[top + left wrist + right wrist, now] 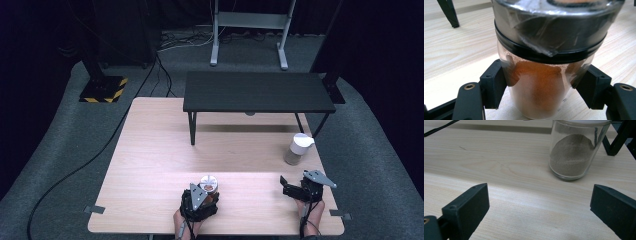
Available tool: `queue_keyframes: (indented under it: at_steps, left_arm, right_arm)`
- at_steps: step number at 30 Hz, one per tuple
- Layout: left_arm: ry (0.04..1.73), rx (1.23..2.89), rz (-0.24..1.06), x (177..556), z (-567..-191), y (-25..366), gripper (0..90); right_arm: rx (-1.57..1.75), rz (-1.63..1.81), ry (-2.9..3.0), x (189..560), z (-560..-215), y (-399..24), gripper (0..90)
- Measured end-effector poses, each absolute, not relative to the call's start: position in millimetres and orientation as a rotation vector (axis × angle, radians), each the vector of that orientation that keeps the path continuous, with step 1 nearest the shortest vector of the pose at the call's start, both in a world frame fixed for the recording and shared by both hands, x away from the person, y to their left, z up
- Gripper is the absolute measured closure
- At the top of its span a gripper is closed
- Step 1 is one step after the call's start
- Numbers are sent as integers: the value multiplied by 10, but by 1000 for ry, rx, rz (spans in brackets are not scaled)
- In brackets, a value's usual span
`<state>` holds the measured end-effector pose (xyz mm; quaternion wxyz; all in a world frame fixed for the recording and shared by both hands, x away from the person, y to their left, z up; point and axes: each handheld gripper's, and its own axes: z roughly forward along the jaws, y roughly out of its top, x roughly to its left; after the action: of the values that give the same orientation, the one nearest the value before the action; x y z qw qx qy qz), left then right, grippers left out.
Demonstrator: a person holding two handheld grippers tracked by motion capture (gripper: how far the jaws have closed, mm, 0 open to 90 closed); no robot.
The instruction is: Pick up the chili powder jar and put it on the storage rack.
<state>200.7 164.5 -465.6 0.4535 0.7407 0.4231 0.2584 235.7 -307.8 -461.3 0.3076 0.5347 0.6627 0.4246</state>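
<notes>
A pale wood-grain rectangular table [150, 165] is shown from the high view, with a low black rectangular shelf on thin legs [257, 92] standing across its far half. Near the front edge, the left gripper [207, 194] is closed on a clear glass jar of orange-brown powder with a black-banded metal lid [544, 82]; in the left gripper view both black pads [495, 86] are pressed against the glass below the lid, and the jar is seen resting on the table top. The grasp is judged complete; a straight lift is called for next, the jar kept upright. The right gripper [286, 184] is held open near the right front corner, nothing between its jaws. Beyond it, a clear glass jar of grey-beige powder with a white lid [574, 152] stands apart, just beside the shelf's right leg. Should the held jar be carried to the shelf, the shelf's front edge would have to be cleared.
</notes>
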Motion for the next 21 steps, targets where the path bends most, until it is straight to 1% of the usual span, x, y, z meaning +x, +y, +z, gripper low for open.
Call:
queue_keyframes:
  at_steps: [12, 21]
  left_arm:
    - [1032, 1828, 638, 2003, -4663, 1663, 309]
    - [1023, 1832, 610, 2023, -4631, 1704, 310]
  right_arm:
    - [1417, 1123, 1752, 2359, -4612, -3079, 9]
    - [1416, 1133, 1750, 2356, -4618, -3093, 9]
